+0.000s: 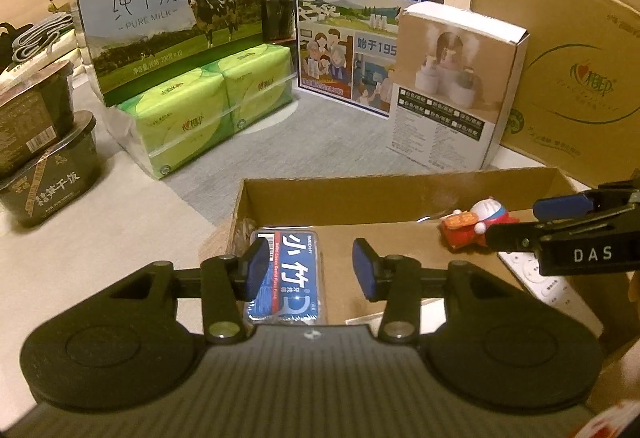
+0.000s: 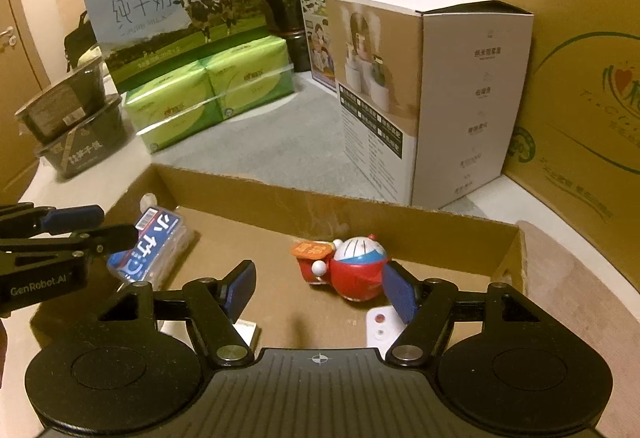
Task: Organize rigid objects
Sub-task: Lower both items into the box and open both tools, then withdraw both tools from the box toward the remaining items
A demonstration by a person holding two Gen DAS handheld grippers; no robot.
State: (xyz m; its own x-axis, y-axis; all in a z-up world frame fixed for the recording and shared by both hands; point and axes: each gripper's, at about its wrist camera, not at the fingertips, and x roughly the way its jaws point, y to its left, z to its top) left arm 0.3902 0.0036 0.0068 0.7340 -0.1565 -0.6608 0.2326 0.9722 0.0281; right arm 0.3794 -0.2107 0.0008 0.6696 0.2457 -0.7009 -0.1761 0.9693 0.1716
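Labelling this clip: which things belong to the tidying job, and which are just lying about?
Job: cardboard tray, floss pack, toy figure, remote.
Lying about: milk cartons, tissue packs, humidifier box, food tubs.

**A home corner stocked with groceries**

This looks like a room in a home. Household supplies crowd a pale desk (image 2: pixel 100 181) with a grey mat: a cow-printed pure-milk carton (image 1: pixel 168 17), a blue milk carton with cartoon family scenes (image 1: pixel 360 5), green plastic-wrapped tissue packs (image 1: pixel 200 109), stacked dark instant-rice tubs (image 1: pixel 44 157), a white humidifier box (image 2: pixel 440 97) and a large brown shipping carton (image 1: pixel 568 57). A beige cupboard door with a handle (image 2: pixel 8 37) stands behind.
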